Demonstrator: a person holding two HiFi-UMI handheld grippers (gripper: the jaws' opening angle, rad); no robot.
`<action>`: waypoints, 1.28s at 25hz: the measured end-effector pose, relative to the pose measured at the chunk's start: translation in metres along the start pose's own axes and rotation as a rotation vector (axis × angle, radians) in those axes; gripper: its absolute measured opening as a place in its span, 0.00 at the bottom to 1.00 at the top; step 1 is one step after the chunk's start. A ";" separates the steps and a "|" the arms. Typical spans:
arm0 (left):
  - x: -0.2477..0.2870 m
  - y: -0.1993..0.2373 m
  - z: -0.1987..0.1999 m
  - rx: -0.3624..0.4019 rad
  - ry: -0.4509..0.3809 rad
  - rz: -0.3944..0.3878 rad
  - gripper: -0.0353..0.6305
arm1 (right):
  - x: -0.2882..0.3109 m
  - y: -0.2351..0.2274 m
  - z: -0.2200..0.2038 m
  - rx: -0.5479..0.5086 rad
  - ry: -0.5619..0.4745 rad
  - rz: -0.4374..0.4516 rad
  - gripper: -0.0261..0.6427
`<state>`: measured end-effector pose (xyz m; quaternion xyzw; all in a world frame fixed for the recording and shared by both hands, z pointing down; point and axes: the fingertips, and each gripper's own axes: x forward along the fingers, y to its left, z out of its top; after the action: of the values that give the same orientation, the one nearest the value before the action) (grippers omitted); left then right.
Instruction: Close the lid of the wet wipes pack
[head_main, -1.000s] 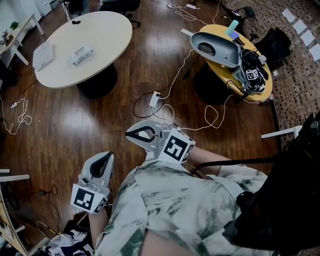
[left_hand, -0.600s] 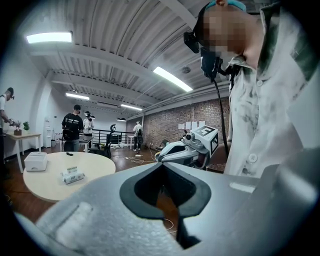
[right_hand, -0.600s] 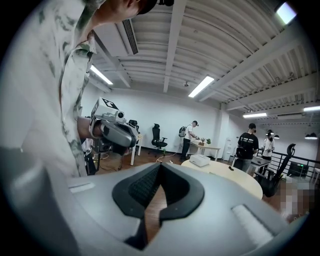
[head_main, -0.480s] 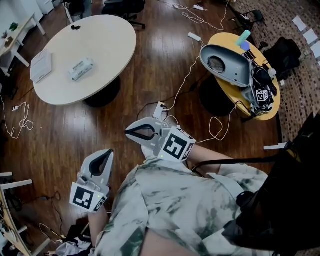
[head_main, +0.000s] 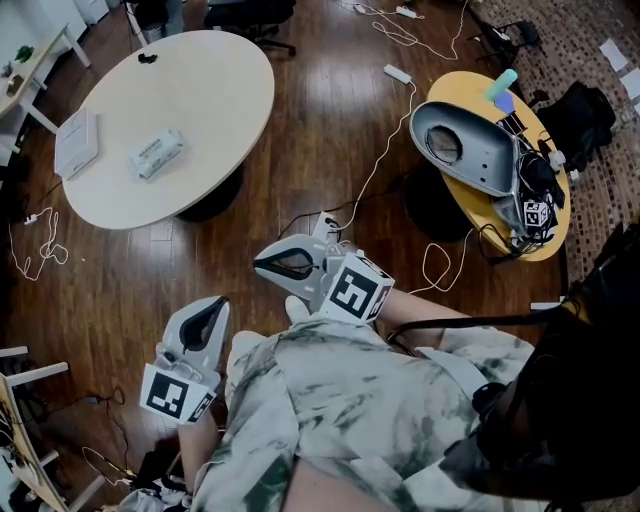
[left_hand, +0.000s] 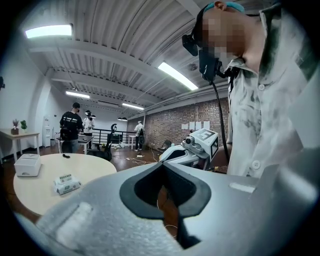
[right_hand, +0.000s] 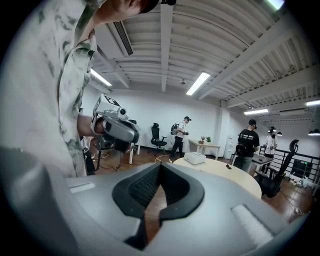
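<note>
The wet wipes pack (head_main: 157, 152) lies on the round beige table (head_main: 190, 90) at the upper left of the head view, far from both grippers; it also shows in the left gripper view as a small pack (left_hand: 66, 183). Whether its lid stands up I cannot tell. My left gripper (head_main: 218, 304) hangs low by my body, shut and empty. My right gripper (head_main: 260, 266) is held in front of my waist, also shut with nothing in it. In the left gripper view the jaws (left_hand: 162, 164) meet at their tips; so do those in the right gripper view (right_hand: 160, 165).
A white box (head_main: 76, 142) sits on the same table, left of the pack. A yellow round table (head_main: 455, 95) with a grey shell (head_main: 470, 145) stands at the right. Cables (head_main: 372, 185) run across the wooden floor. Several people (right_hand: 247, 142) stand at the back of the room.
The head view has drifted: both tables sit a little further right and lower than before. Both grippers keep their places near my body, still shut.
</note>
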<state>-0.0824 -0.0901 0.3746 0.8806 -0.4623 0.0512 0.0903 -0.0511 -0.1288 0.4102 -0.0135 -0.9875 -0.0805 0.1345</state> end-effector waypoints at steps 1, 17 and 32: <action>0.001 0.005 -0.001 -0.002 0.002 0.001 0.05 | 0.003 -0.003 -0.001 0.008 0.005 -0.002 0.05; -0.023 0.122 0.008 -0.001 -0.015 -0.072 0.05 | 0.108 -0.052 0.018 0.017 0.027 -0.064 0.05; -0.074 0.219 0.003 -0.002 -0.034 -0.141 0.05 | 0.222 -0.071 0.041 0.011 0.067 -0.098 0.05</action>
<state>-0.3044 -0.1530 0.3831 0.9117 -0.4006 0.0294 0.0865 -0.2789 -0.1907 0.4197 0.0383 -0.9824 -0.0820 0.1634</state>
